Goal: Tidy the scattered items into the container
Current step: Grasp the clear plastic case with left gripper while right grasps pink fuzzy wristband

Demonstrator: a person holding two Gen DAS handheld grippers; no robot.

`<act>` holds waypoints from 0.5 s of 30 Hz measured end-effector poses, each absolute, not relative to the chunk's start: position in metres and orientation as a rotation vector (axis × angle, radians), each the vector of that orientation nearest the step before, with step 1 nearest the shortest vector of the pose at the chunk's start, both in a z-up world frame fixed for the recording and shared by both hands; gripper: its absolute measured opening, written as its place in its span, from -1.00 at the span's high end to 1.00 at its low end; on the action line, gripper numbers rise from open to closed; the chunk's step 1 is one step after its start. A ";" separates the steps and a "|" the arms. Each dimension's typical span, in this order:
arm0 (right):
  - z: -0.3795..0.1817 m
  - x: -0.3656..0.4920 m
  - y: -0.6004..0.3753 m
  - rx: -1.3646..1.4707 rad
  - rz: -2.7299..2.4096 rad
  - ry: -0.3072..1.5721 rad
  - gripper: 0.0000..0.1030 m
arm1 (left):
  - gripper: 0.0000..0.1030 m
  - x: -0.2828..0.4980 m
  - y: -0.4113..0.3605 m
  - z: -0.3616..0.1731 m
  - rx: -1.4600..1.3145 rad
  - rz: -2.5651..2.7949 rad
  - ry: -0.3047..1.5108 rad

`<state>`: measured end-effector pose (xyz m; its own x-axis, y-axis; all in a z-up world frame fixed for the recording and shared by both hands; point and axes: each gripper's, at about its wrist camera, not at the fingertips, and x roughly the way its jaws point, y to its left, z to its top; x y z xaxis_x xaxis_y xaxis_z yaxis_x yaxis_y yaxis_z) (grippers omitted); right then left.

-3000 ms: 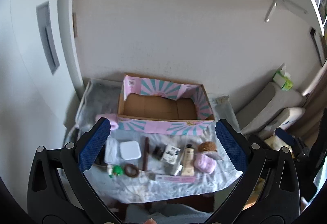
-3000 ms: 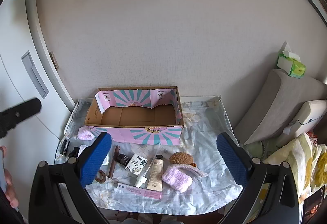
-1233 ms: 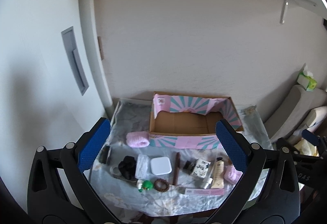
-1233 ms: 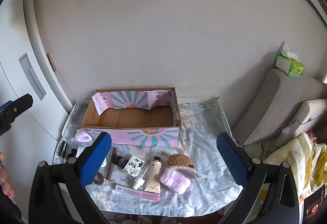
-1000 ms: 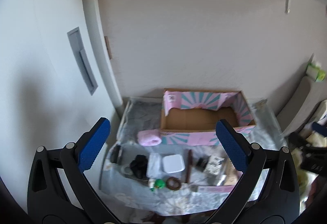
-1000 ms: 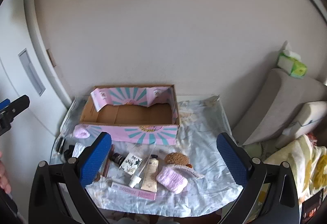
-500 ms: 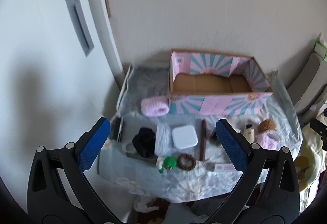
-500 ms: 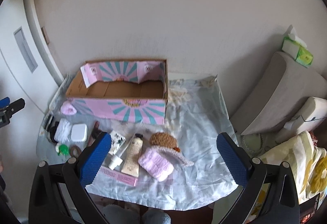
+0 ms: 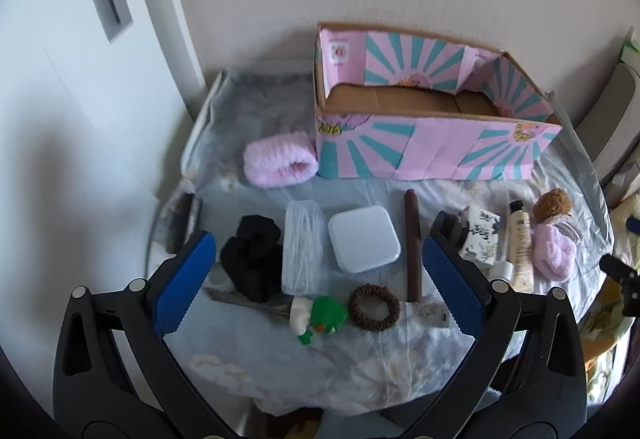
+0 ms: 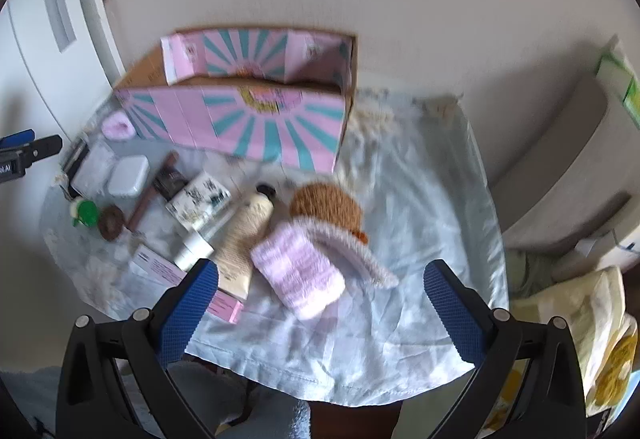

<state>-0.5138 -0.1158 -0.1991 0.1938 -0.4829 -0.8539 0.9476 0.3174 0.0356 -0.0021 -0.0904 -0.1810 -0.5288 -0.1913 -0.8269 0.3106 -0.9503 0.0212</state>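
An open pink-and-teal cardboard box (image 9: 436, 153) (image 10: 256, 127) stands empty at the back of the cloth-covered table. Scattered in front lie a white square case (image 9: 363, 238), a black scrunchie (image 9: 252, 255), a clear packet (image 9: 302, 247), a green toy (image 9: 322, 317), a brown hair tie (image 9: 374, 307), a brown stick (image 9: 413, 243), a cream tube (image 10: 248, 231), a pink fluffy roll (image 10: 300, 281) and a brown furry ball (image 10: 326, 207). My left gripper (image 9: 316, 291) is open above the left items. My right gripper (image 10: 320, 313) is open above the pink roll.
A second pink fluffy roll (image 9: 280, 162) lies left of the box. A patterned small box (image 10: 198, 201) and a flat pink carton (image 10: 180, 277) lie near the table's front. A grey cushion (image 10: 572, 159) and bedding are to the right. A white wall and door are at left.
Both grippers have come down and closer to the table. The left one now hangs over the left group of items, the right one over the pink roll. Nothing on the table has moved.
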 end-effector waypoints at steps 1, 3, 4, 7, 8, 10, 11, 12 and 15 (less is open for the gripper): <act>-0.205 -0.515 -0.117 0.678 -1.111 0.865 -1.00 | -0.98 -0.004 -0.093 -0.187 1.335 -2.511 0.194; -0.215 -0.517 -0.118 0.698 -1.105 0.866 -1.00 | -0.98 -0.007 -0.099 -0.196 1.336 -2.505 0.205; -0.220 -0.516 -0.119 0.700 -1.105 0.870 -1.00 | -0.98 -0.009 -0.102 -0.201 1.338 -2.498 0.209; -0.235 -0.515 -0.122 0.689 -1.102 0.902 -1.00 | -0.98 -0.011 -0.111 -0.217 1.339 -2.481 0.226; -0.240 -0.514 -0.123 0.686 -1.099 0.914 -1.00 | -0.98 -0.012 -0.114 -0.222 1.343 -2.478 0.240; -0.248 -0.515 -0.125 0.692 -1.093 0.927 -1.00 | -0.98 -0.015 -0.118 -0.228 1.345 -2.470 0.260; -0.252 -0.516 -0.126 0.700 -1.090 0.930 -1.00 | -0.95 -0.016 -0.120 -0.231 1.348 -2.467 0.265; -0.255 -0.516 -0.127 0.706 -1.088 0.933 -1.00 | -0.90 -0.017 -0.122 -0.234 1.350 -2.464 0.269; -0.265 -0.515 -0.130 0.722 -1.086 0.946 -1.00 | -0.62 -0.022 -0.124 -0.241 1.373 -2.464 0.284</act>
<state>-0.5154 -0.1295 -0.2646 0.1686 -0.4000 -0.9009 0.9473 0.3183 0.0360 -0.0216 -0.1239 -0.2414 -0.4954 -0.1673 -0.8524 0.3570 -0.9338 -0.0242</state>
